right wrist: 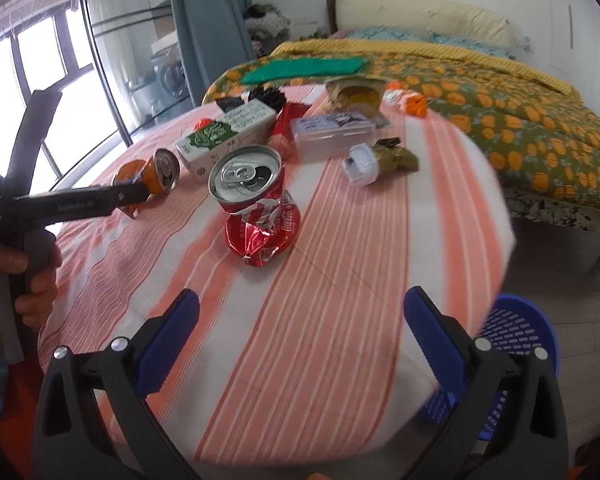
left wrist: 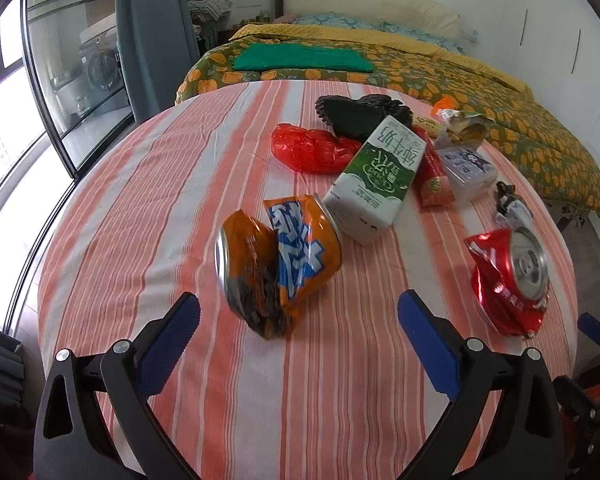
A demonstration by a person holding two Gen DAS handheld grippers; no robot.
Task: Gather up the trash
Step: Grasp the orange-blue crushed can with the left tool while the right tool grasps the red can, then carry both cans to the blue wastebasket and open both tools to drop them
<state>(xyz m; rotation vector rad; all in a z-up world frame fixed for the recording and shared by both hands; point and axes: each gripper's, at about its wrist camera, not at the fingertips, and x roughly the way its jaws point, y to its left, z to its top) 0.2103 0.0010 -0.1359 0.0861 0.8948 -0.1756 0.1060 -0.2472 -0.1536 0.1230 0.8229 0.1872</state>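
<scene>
Both grippers are hovering over the striped tabletop (left wrist: 140,200) with jaws spread wide and holding nothing, so the collecting is looking barely begun, if begun at all. The left gripper (left wrist: 299,324) is pointing at the crushed orange can (left wrist: 278,264), which is lying just ahead of its jaws and seems the likeliest first pick. The right gripper (right wrist: 302,322) is facing the crushed red can (right wrist: 256,206), standing a little further off from its jaws. Everything else is still sitting on the tabletop: the milk carton (left wrist: 374,176) lying on its side beside the orange can, the red bag (left wrist: 312,148) behind it, a black crumpled piece (left wrist: 356,114) at the far side, a red wrapper (left wrist: 432,172), a clear plastic box (right wrist: 332,132), and smaller scraps near the far edge that are too blurred to name. A blue basket (right wrist: 516,344) is standing on the floor just past the tabletop's near right edge; it is probably the bin, and what little of its inside is showing looks empty. By this judgement, nearly every piece is waiting to be moved.
</scene>
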